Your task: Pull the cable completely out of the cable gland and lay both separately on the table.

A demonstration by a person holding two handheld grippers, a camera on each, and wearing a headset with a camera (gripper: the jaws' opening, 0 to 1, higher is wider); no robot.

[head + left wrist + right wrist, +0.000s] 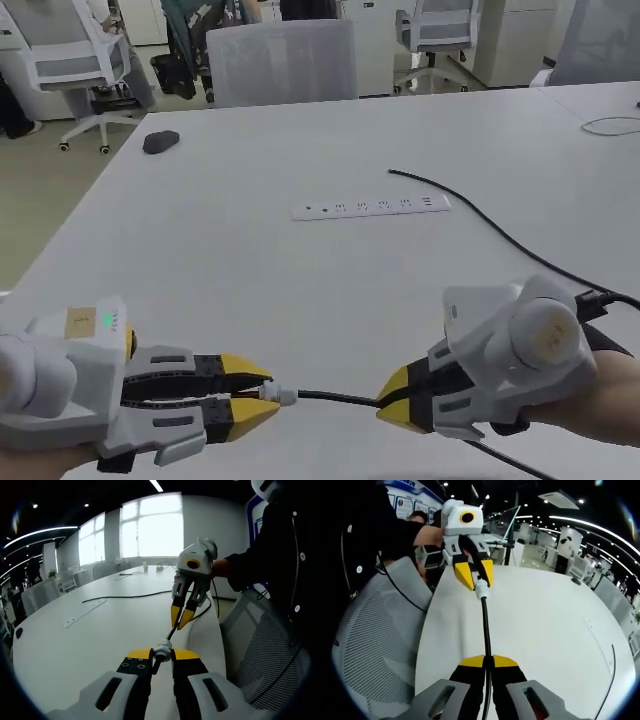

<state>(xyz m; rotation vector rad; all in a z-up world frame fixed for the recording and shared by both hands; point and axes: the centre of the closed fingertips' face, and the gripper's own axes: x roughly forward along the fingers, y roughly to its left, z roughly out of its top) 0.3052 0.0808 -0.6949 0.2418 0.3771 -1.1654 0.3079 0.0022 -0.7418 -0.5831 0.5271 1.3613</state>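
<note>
A thin black cable (335,397) runs level between my two grippers, above the near edge of the white table (300,270). Its left end sits in a small white cable gland (277,394). My left gripper (262,397) is shut on the gland (162,650), whose tip pokes out past the yellow tips. My right gripper (388,404) is shut on the cable (486,635), a short way from the gland (481,589). In each gripper view the other gripper faces the camera: the right gripper (181,619) and the left gripper (475,579). The cable's free length trails down behind the right gripper.
A white power strip (371,207) lies mid-table with its black cord (480,215) curving off to the right. A dark mouse (160,141) rests at the far left. Office chairs (280,60) stand beyond the far edge. A mesh chair (385,635) sits close by the person.
</note>
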